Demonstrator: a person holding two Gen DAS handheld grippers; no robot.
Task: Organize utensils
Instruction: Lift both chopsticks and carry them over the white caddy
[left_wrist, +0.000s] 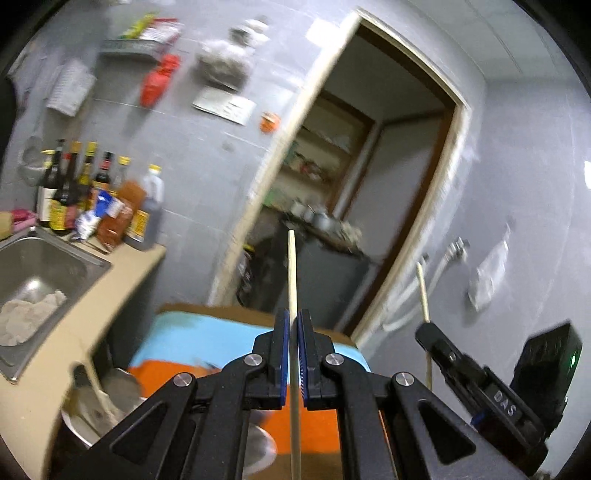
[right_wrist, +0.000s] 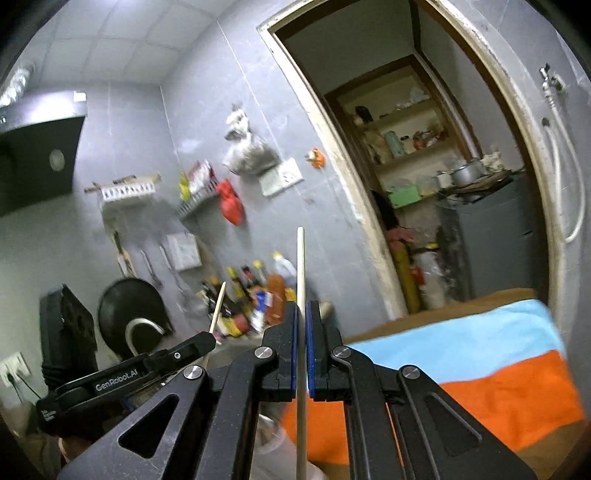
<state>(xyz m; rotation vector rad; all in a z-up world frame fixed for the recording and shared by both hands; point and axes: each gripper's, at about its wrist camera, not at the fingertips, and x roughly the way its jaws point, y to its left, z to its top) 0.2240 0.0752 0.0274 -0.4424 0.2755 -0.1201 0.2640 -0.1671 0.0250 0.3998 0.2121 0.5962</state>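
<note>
Left gripper (left_wrist: 294, 321) clamped on a pale wooden chopstick (left_wrist: 292, 273); right gripper (right_wrist: 303, 314) likewise gripping another pale wooden stick (right_wrist: 301, 266); both raised above the blue-and-orange cloth (right_wrist: 480, 354).

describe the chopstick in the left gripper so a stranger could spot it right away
Start at the blue and orange cloth below the doorway. Above it, the left gripper clamps a pale wooden chopstick upright. Unlike the second chopstick further right, it runs between blue pads.
</note>
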